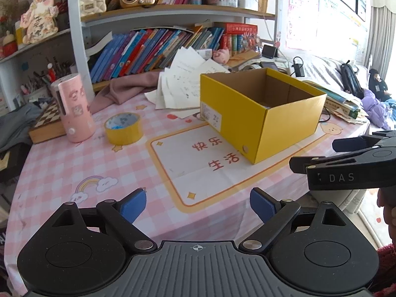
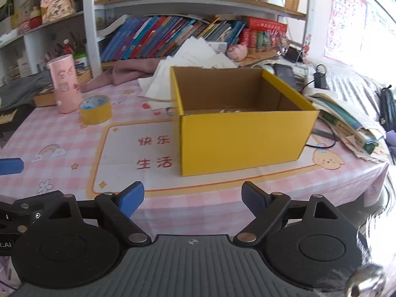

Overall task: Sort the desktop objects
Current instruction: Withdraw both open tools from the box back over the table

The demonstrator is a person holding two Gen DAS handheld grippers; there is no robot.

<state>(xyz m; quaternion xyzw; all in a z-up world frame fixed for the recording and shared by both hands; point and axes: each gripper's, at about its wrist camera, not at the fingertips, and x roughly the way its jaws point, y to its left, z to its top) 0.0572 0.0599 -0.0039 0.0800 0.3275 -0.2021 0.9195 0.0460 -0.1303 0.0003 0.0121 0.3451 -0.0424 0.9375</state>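
**Both claws empty, tape roll and box ahead**

The left claw [image 1: 198,204] hung with its blue pads wide apart and nothing between them; the right claw [image 2: 193,199] was likewise spread and empty. Both hovered over the near edge of the surface [image 1: 74,168].

The tape [image 1: 123,128] lay flat ahead and to the left of the left claw, just beside the pink cylinder [image 1: 74,109], which stood farther left. It looked light and stiff, a rigid ring; pinching one wall, a pad inside the hole and one outside, seemed the surest hold, since its smooth outer face might slip. The box [image 2: 237,138] sat straight ahead of the right claw, open-topped, thin cardboard, probably easy to shove.

Open checked cloth lay between the claws and the tape. Beyond it, loose papers [image 1: 183,84] and a chessboard [image 1: 47,121] crowded the far side.
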